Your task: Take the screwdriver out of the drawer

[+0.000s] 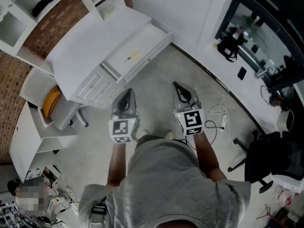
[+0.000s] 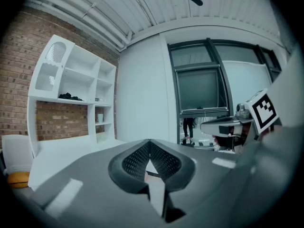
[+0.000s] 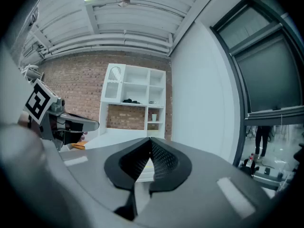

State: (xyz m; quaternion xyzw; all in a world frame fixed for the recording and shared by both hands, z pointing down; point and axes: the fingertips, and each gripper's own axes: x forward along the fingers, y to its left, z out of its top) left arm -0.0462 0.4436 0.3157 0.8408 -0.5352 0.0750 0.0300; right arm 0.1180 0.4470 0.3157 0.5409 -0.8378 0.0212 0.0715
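Left gripper (image 1: pixel 128 93) and right gripper (image 1: pixel 177 86) sit clenched, empty, short of the open drawer (image 1: pixel 149 39); one should unclench before descending on the screwdriver (image 1: pixel 132 56) inside it.

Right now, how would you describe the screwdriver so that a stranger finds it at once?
Start at the white desk by the brick wall. Its drawer is pulled open, and the screwdriver lies alone on the drawer's floor. Its yellow handle sets it apart, as everything round it is white.
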